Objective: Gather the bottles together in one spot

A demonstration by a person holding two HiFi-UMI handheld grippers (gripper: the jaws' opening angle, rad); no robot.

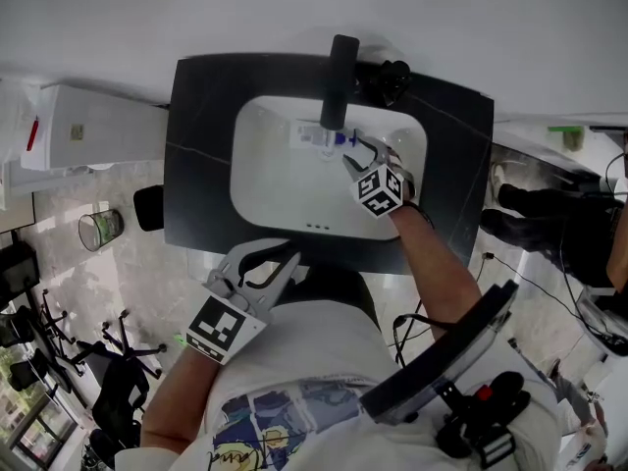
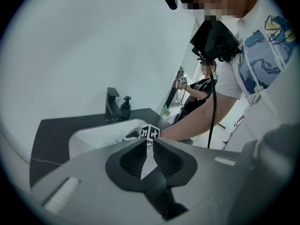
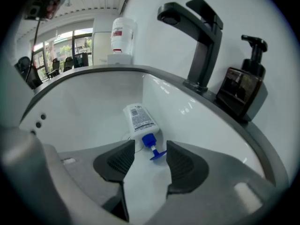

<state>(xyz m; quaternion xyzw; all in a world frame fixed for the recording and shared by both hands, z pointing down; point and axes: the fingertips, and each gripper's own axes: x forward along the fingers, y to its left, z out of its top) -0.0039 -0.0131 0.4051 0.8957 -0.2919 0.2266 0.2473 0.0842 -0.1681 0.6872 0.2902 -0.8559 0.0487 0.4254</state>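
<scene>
Right gripper view looks down into the white sink (image 3: 84,111), where a white bottle (image 3: 139,120) with a blue cap lies on its side on the sink's floor, cap end pointing toward the right tongs (image 3: 150,146). Those tongs stand apart, and the blue cap sits just at the gap between their tips, with neither pad touching it. Behind the sink's back rim a black tap (image 3: 199,41) stands on the dark bench (image 3: 234,123), its spout reaching out over the sink, and a black soap dispenser (image 3: 244,86) stands just beside it. From the head view the bottle (image 1: 312,135) lies toward the back of the sink, under the tap's spout, and the right tongs (image 1: 355,151) reach into the sink from its right side. The left tongs (image 1: 277,255) hang in front of the sink, at the bench's front edge, well apart from the bottle; the left gripper view shows their tips drawn together with nothing between them
</scene>
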